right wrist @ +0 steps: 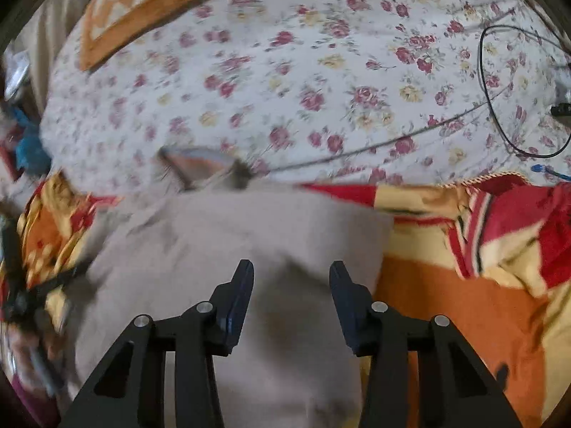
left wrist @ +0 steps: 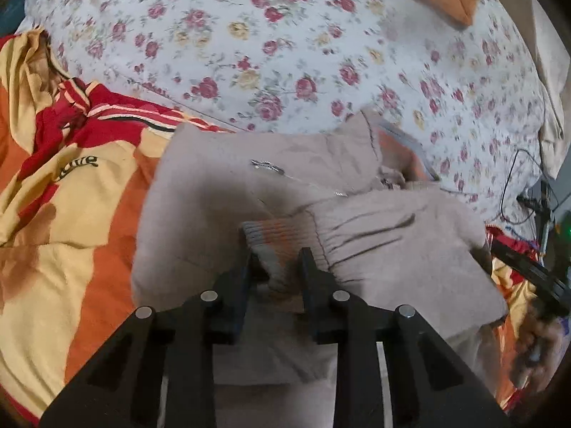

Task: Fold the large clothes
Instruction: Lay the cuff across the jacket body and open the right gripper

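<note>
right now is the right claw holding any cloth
No, the right claw hangs open above the beige sweater, with nothing pinched between its fingers.

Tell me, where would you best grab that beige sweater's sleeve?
By the ribbed cuff, coming from its open end, nearest the left tool. The cuff is thick, bunched and raised off the flat sweater, so two fingers can probably pinch it alone.

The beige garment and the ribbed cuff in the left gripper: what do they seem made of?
Beige garment: apparently a soft, matte brushed or fleece-like fabric; it creases and gathers loosely. Ribbed cuff: seems stretchy rib knit, with parallel ridges and orange-grey bands. The left gripper pinches it.
</note>
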`<state>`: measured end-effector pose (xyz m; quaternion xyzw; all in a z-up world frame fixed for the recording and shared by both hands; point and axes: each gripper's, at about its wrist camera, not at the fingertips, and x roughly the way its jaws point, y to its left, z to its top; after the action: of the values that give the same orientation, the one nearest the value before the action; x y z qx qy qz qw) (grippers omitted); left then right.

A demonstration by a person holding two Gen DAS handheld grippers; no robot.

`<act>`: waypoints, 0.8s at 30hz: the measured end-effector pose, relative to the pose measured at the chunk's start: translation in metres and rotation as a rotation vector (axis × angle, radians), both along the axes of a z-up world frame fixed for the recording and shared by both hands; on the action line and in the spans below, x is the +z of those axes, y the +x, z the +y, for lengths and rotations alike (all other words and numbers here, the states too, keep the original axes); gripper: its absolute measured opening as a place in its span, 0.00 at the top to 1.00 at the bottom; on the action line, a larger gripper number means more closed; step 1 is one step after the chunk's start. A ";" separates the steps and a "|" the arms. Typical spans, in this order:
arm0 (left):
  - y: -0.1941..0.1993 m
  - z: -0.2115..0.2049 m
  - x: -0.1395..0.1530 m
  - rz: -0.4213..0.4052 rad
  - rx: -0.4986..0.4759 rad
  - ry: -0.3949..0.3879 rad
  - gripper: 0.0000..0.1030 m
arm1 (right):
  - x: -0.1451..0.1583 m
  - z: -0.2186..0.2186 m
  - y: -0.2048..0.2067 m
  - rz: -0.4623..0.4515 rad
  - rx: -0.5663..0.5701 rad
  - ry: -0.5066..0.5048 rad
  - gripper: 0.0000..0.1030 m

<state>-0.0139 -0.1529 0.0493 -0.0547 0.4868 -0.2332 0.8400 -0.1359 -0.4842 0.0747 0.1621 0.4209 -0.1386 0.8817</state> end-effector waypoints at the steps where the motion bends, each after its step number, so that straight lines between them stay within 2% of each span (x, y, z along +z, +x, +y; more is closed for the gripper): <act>1: 0.002 0.001 -0.001 0.004 0.003 0.009 0.79 | -0.014 -0.007 0.016 0.032 -0.021 0.005 0.56; 4: 0.005 0.001 -0.004 -0.002 0.007 0.032 0.79 | -0.059 -0.023 0.048 0.192 -0.046 0.037 0.56; 6: 0.005 0.001 -0.003 0.001 0.006 0.032 0.80 | -0.053 -0.025 0.043 0.168 -0.035 0.047 0.56; 8: 0.005 0.001 -0.002 -0.002 0.005 0.031 0.81 | -0.029 -0.024 0.018 0.102 -0.013 0.062 0.52; 9: 0.005 0.001 -0.001 -0.003 0.007 0.029 0.81 | -0.014 -0.023 -0.002 0.067 0.000 0.073 0.41; 11: 0.004 0.002 0.000 0.001 0.013 0.021 0.82 | 0.003 -0.022 -0.035 0.056 -0.004 0.053 0.26; 14: 0.001 0.004 0.002 0.002 0.029 0.009 0.86 | 0.008 -0.020 -0.067 0.084 0.001 0.042 0.25; 17: -0.002 0.003 0.004 -0.015 0.032 0.019 0.86 | -0.011 -0.018 -0.075 0.107 0.008 0.131 0.25; 18: -0.003 0.002 0.004 -0.019 0.031 0.024 0.86 | -0.019 -0.015 -0.071 0.124 0.008 0.139 0.29; 19: -0.004 0.003 0.004 -0.021 0.032 0.027 0.86 | -0.027 -0.011 -0.070 0.138 0.021 0.146 0.38; 20: -0.005 0.004 0.004 -0.018 0.032 0.025 0.86 | -0.030 -0.006 -0.071 0.141 0.043 0.154 0.87; 21: -0.005 0.005 0.005 -0.014 0.035 0.020 0.86 | -0.027 0.001 -0.074 0.135 0.052 0.146 0.95; 23: -0.004 0.008 0.007 -0.012 0.042 0.013 0.86 | -0.010 0.014 -0.091 0.099 0.060 0.055 0.96; 24: -0.003 0.008 0.007 -0.013 0.044 0.014 0.86 | -0.007 0.016 -0.099 0.088 0.058 0.048 0.97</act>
<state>-0.0170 -0.1447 0.0559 -0.0579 0.4818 -0.2116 0.8484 -0.2345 -0.4686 0.0681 0.1647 0.4672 -0.1098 0.8617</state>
